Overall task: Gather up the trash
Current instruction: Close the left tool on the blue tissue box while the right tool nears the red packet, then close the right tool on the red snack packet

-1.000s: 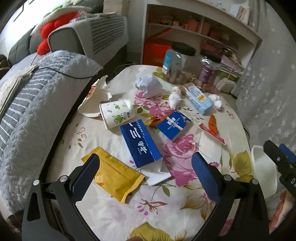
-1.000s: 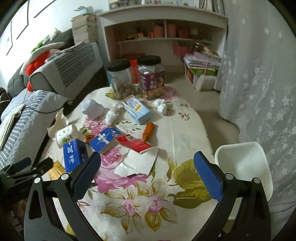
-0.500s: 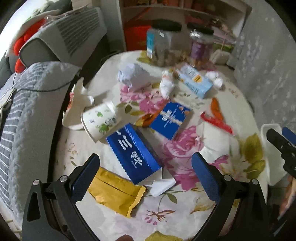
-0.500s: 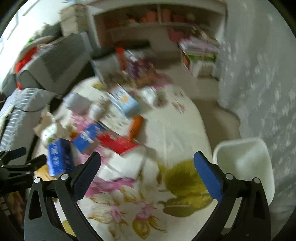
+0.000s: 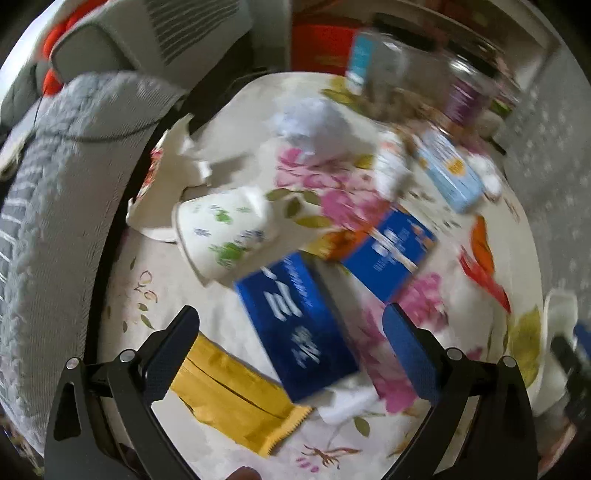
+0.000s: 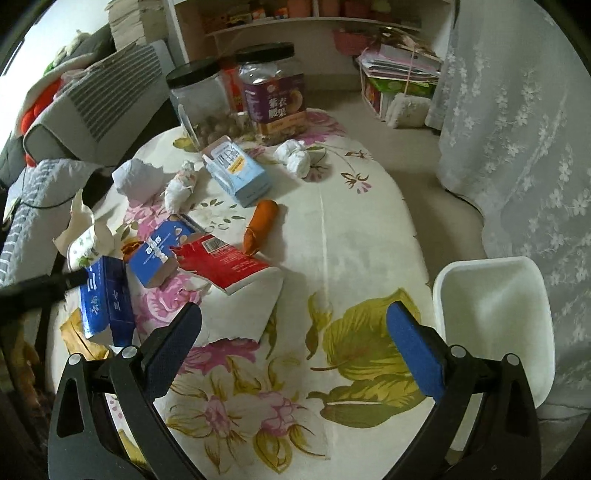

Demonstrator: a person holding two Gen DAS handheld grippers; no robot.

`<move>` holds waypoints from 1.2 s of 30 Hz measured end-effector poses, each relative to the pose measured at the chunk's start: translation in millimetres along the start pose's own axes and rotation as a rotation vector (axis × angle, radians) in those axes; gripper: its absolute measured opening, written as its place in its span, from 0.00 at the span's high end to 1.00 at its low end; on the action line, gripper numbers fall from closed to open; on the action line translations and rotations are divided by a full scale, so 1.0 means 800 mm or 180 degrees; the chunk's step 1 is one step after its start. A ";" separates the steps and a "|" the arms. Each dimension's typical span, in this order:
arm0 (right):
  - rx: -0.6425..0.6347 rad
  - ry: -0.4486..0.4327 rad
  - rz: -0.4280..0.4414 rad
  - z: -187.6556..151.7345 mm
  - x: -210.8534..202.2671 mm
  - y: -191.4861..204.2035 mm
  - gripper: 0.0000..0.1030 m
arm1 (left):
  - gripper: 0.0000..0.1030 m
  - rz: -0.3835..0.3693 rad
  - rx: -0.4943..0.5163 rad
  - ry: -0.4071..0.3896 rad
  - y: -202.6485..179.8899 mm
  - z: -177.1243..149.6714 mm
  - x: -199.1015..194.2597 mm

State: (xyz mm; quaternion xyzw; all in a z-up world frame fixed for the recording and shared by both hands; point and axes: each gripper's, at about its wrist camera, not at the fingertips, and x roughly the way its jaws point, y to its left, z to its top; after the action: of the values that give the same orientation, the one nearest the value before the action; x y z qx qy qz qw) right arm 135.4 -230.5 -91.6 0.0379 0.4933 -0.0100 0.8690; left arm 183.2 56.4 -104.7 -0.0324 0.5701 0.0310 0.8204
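Note:
Trash lies scattered on a floral tablecloth (image 6: 332, 229). My left gripper (image 5: 291, 336) is open and empty, hovering just above a long dark blue box (image 5: 295, 328) with a yellow packet (image 5: 236, 402) at its left finger and a paper cup (image 5: 221, 229) lying beyond. A smaller blue box (image 5: 388, 251) lies to the right. My right gripper (image 6: 291, 336) is open and empty above a white paper sheet (image 6: 240, 306) and a red packet (image 6: 221, 262). An orange wrapper (image 6: 260, 225), a light blue carton (image 6: 236, 173) and crumpled tissues (image 6: 295, 158) lie farther back.
A white bin (image 6: 495, 317) stands off the table's right edge. Two black-lidded jars (image 6: 273, 92) stand at the far end. A grey sofa (image 5: 44, 206) borders the table's left side. A shelf unit (image 6: 295, 29) and a lace curtain (image 6: 517, 129) are behind.
My left gripper has moved forward and lower toward the dark blue box; its view is blurred. My right gripper swung and has settled a little closer to the table.

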 end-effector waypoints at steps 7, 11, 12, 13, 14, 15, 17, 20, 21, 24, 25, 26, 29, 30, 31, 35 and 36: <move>-0.0129 0.0112 -0.0037 0.002 0.018 0.013 0.07 | 0.06 0.0213 0.0078 0.0123 0.031 0.029 0.028; -0.0259 0.0124 -0.0030 0.002 0.020 0.024 0.07 | 0.06 -0.0040 -0.0041 0.0355 0.035 0.025 0.038; -0.0276 0.0132 -0.0032 0.002 0.021 0.025 0.07 | 0.06 -0.0185 -0.0141 0.0464 0.035 0.021 0.043; -0.0282 0.0145 -0.0022 0.002 0.022 0.026 0.07 | 0.06 -0.0284 -0.0196 0.0528 0.033 0.018 0.047; -0.0281 0.0156 -0.0009 0.002 0.023 0.027 0.07 | 0.06 -0.0327 -0.0212 0.0543 0.029 0.016 0.048; -0.0280 0.0163 -0.0003 0.002 0.024 0.028 0.07 | 0.06 -0.0302 -0.0185 0.0521 0.022 0.014 0.049; -0.0291 0.0173 -0.0010 0.002 0.025 0.030 0.07 | 0.06 -0.0245 -0.0119 0.0515 0.006 0.011 0.055; -0.0314 0.0193 -0.0062 0.001 0.030 0.030 0.07 | 0.07 -0.0288 -0.0136 0.0648 -0.005 0.006 0.071; -0.0315 0.0205 -0.0075 0.000 0.032 0.030 0.07 | 0.08 -0.0288 -0.0145 0.0702 -0.008 0.004 0.080; -0.0265 0.0299 -0.0098 -0.004 0.042 0.023 0.07 | 0.33 -0.0318 -0.0175 0.0794 -0.008 0.000 0.097; -0.0206 0.0339 -0.0069 -0.005 0.046 0.018 0.07 | 0.39 -0.0373 -0.0176 0.0841 -0.009 -0.001 0.102; -0.0143 0.0356 -0.0015 -0.006 0.048 0.015 0.07 | 0.40 -0.0367 -0.0157 0.0808 -0.010 0.000 0.100; 0.0040 0.0362 0.0188 -0.004 0.051 0.009 0.07 | 0.46 -0.0577 -0.0086 0.0794 -0.016 0.000 0.093; 0.0068 0.0355 0.0239 -0.003 0.051 0.010 0.07 | 0.47 -0.0640 -0.0048 0.0788 -0.020 -0.001 0.089; 0.0069 0.0341 0.0270 -0.002 0.051 0.012 0.07 | 0.47 -0.0654 0.0009 0.0753 -0.024 -0.001 0.083; -0.0296 0.0207 0.0259 -0.001 0.047 0.038 0.07 | 0.47 -0.0650 0.0317 0.0471 -0.043 -0.003 0.047; -0.0441 0.0153 0.0217 -0.002 0.046 0.046 0.08 | 0.47 -0.0654 0.0343 0.0434 -0.041 -0.002 0.044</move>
State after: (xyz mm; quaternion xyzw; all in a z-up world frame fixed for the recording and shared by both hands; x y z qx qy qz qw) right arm 155.3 -193.2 -122.0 -0.0053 0.5120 0.0547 0.8572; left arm 196.5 23.7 -137.7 -0.0487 0.6191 -0.0861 0.7791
